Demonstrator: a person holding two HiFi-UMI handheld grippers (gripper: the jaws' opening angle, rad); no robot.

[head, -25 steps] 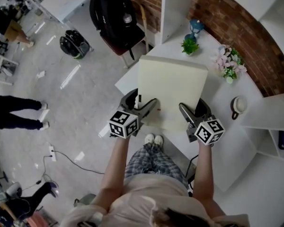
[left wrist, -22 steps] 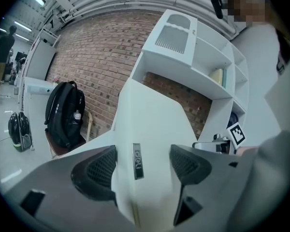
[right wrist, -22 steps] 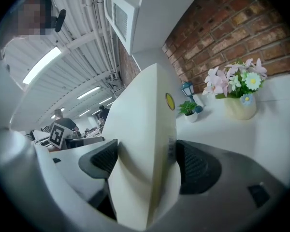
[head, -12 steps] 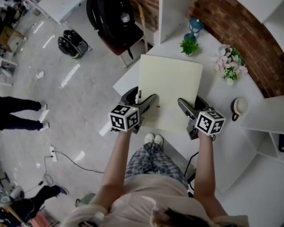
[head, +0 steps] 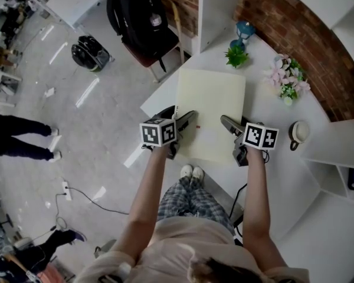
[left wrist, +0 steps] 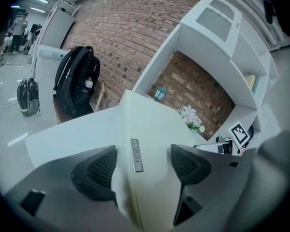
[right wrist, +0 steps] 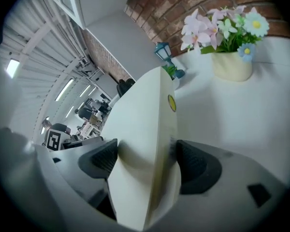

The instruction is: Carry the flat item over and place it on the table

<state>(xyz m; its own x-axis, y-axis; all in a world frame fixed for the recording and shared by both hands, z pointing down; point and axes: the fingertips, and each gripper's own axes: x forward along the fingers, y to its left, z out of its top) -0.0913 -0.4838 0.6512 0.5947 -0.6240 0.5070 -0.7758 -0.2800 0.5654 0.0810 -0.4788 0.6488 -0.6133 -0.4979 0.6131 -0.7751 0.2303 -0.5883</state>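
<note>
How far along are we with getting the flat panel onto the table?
Done: the cream flat panel is over the white table. In hand: left gripper and right gripper each clamp its near edge. Left: set it down flat and open both grippers; I cannot tell whether it touches the tabletop yet.

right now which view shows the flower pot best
The right gripper view: the flower pot stands close, cream pot and blooms clear. The head view shows only blooms from above; the left gripper view shows it small and far.
</note>
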